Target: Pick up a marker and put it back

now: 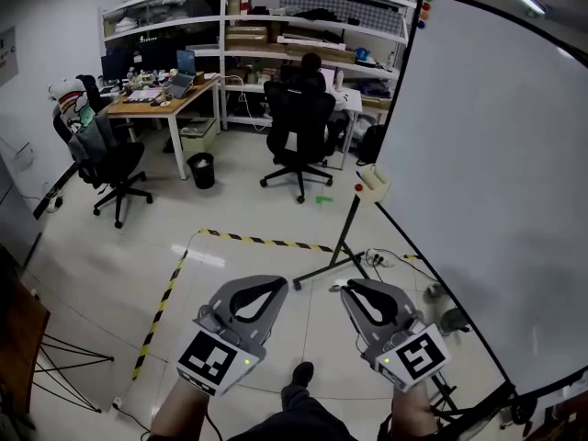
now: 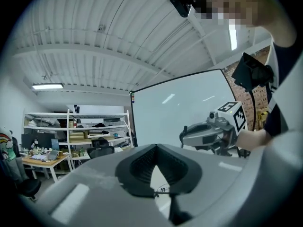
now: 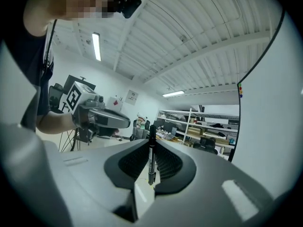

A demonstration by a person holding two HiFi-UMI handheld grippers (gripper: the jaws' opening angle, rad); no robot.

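A thin black marker [image 3: 151, 151] stands upright between the tips of my right gripper [image 3: 151, 148], which is shut on it. In the head view the right gripper [image 1: 352, 288] is low at the centre right, pointing towards the foot of a large whiteboard [image 1: 496, 182]. My left gripper [image 1: 278, 284] is held beside it on the left, its jaws together with nothing between them. In the left gripper view its own tips [image 2: 156, 146] meet, and the right gripper [image 2: 185, 135] shows off to the right in front of the whiteboard [image 2: 175, 112].
The whiteboard's stand legs [image 1: 331, 265] and cables [image 1: 381, 258] lie on the floor just ahead. An eraser box [image 1: 372, 180] sits at the board's lower corner. Yellow-black tape [image 1: 266, 241] marks the floor. Beyond are office chairs [image 1: 115, 159], a desk [image 1: 161, 99], shelves [image 1: 276, 26] and a seated person [image 1: 308, 72].
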